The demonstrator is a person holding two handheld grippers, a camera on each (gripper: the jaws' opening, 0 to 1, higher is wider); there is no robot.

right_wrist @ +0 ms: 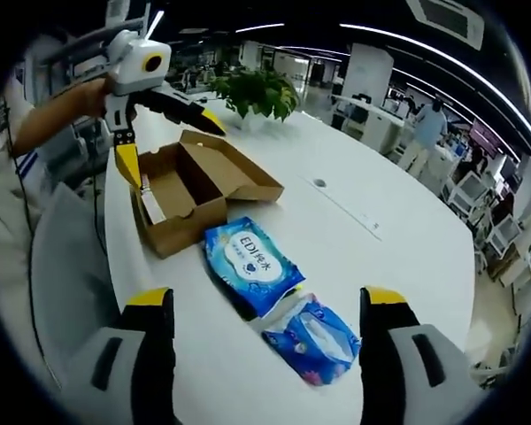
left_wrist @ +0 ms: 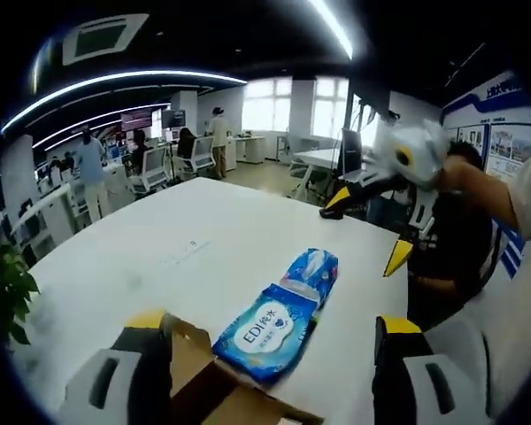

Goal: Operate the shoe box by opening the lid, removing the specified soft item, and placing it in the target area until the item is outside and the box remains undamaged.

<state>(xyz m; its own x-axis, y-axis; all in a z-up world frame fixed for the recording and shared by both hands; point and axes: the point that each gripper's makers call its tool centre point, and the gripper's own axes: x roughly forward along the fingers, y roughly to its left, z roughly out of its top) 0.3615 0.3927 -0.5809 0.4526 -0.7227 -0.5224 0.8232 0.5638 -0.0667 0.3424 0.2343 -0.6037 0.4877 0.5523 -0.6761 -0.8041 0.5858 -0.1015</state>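
While both grippers hung above the white table (right_wrist: 398,239), the job looked close to finished. The shoe box (right_wrist: 195,190) sat open, its lid folded back, brown cardboard bare inside apart from a pale slip against one wall. The blue wipes pack (right_wrist: 248,261), the soft item, lay flat on the table just beside the box's near corner, and a second blue packet (right_wrist: 317,335) touched its far end.

The left gripper (right_wrist: 155,119) was held over the box with its yellow-tipped jaws spread wide and nothing between them. The right gripper (left_wrist: 380,226) was lifted off to the side of the packs, jaws likewise apart and empty.

My worry was the left one: poised that near the raised lid, a careless drop or sideways swing could have caught the cardboard edge and creased or torn it. The wipes pack also sat tight against the box, so any nudge to straighten it might have shoved the box along the table.
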